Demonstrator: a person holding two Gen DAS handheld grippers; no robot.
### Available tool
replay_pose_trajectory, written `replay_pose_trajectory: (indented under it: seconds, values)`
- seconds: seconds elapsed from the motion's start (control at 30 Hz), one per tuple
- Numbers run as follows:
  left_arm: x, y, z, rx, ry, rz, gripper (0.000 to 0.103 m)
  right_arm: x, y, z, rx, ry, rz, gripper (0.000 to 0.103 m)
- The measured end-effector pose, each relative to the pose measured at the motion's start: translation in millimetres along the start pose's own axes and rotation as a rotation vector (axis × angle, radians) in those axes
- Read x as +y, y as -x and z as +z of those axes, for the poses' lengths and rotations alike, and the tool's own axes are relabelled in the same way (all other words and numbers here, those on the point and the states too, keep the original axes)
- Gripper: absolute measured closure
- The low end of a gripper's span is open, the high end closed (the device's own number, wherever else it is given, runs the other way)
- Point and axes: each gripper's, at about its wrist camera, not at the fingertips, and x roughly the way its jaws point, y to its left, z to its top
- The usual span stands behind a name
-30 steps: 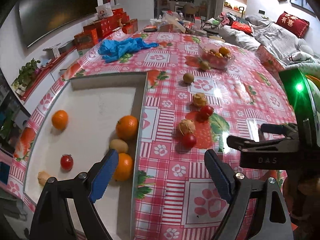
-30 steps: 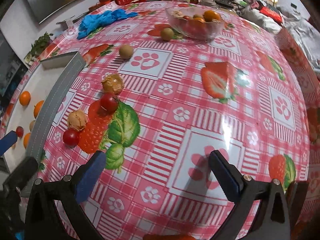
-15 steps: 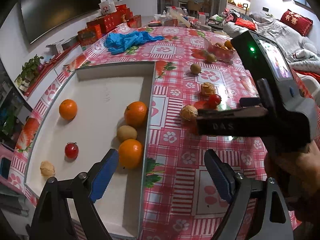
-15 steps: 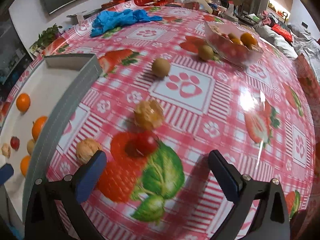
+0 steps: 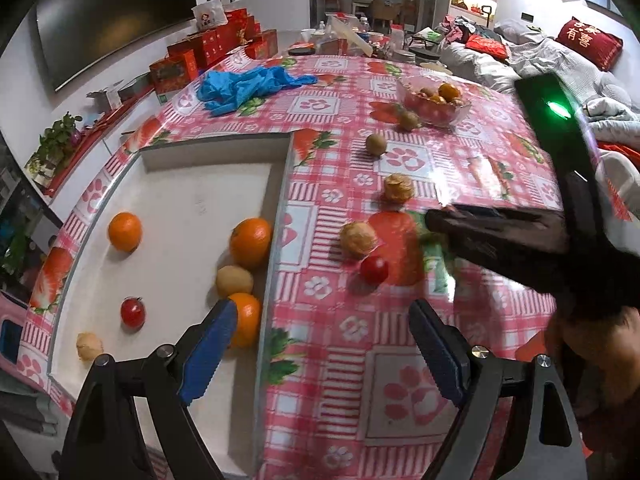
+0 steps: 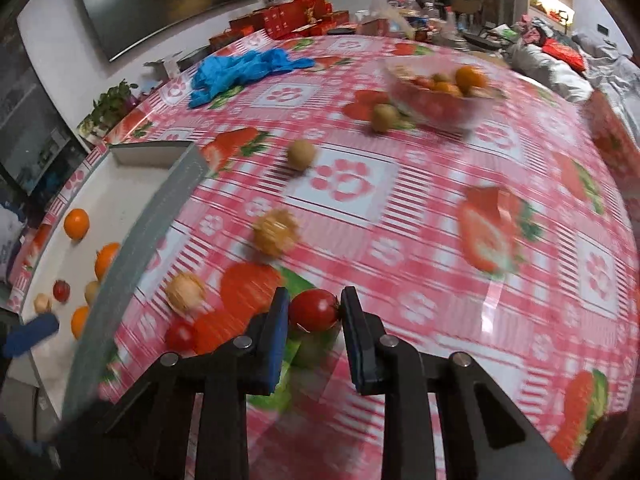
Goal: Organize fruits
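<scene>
One cherry tomato (image 6: 314, 310) sits between the blue pads (image 6: 276, 320) of my right claw (image 6: 314, 314), which is closing on it; both pads already touch its sides across the widest part. It is over the red checked tablecloth (image 6: 440, 208), just past the grey edge of the white tray (image 6: 132, 184), where oranges (image 5: 125, 231) and another tomato already lie.

I judge it light and smooth-skinned, with soft flesh under a thin skin. It could squirt out sideways if I pinch off-centre, and it could split if I squeeze hard. Across its middle, with the pads flat on both sides, seems the right hold, and only just firm enough to keep it.

A second tomato (image 5: 374, 269) and two papery, husked fruits (image 5: 358, 238) wait close by on the cloth. A glass bowl of fruit (image 5: 434, 102) stands farther off.

My left claw (image 5: 320, 352) hangs wide apart and empty near the tray's edge.
</scene>
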Motion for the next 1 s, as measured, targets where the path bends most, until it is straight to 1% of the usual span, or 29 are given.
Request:
replay_pose_trajectory:
  seconds: [0.17,0.27,0.33,0.47,0.63,0.67,0.7,0.73,0.77,0.8,0.87,0.9,0.93,1.0]
  values:
    - [-19.8,-17.2,11.3,0.016,-0.016,-0.028,0.015,-38.2,18.9,-25.3,0.009,-0.067,-0.049,0.074]
    - [-31.1,-29.5,19.2,0.020,-0.023,-0.031,0.015,-54.0,31.3,-38.8,-0.010,-0.091,-0.064,0.074]
    - [-36.6,-39.2,23.4,0.028,-0.028,-0.025,0.015,-59.5,38.4,-46.6,-0.022,-0.094,-0.077,0.074]
    - [-42.0,-55.5,25.9,0.057,-0.033,0.000,0.015,-67.6,44.1,-58.3,-0.025,-0.109,-0.072,0.074]
    - [-41.3,-60.1,18.4,0.069,-0.010,0.028,0.015,-64.4,45.1,-62.8,-0.042,-0.099,-0.082,0.074]
    - [-40.8,-60.7,17.9,0.067,-0.003,0.033,0.017,-63.8,45.2,-63.3,-0.045,-0.097,-0.086,0.074]
    - [-40.5,-61.7,17.3,0.069,0.003,0.032,0.030,-63.3,45.7,-64.4,-0.047,-0.097,-0.090,0.074]
    - [-40.0,-64.8,16.5,0.086,0.008,0.029,0.040,-62.8,46.7,-65.8,-0.052,-0.097,-0.101,0.074]
    - [-39.2,-65.2,16.0,0.082,0.018,0.021,0.040,-62.7,47.9,-67.5,-0.057,-0.096,-0.112,0.074]
    - [-38.8,-65.3,15.6,0.076,0.025,0.019,0.042,-62.8,48.5,-68.5,-0.060,-0.096,-0.116,0.074]
    - [-39.6,-64.5,14.6,0.059,0.028,0.012,0.054,-63.5,49.8,-71.6,-0.066,-0.100,-0.124,0.074]
    - [-41.1,-63.9,14.4,0.053,0.022,0.002,0.065,-64.0,50.2,-72.4,-0.068,-0.102,-0.126,0.074]
    - [-42.6,-63.2,14.0,0.050,0.017,-0.003,0.072,-64.6,50.6,-74.1,-0.071,-0.107,-0.126,0.074]
    - [-46.1,-60.2,10.6,0.044,0.006,-0.019,0.077,-65.3,51.5,-75.7,-0.078,-0.113,-0.129,0.073]
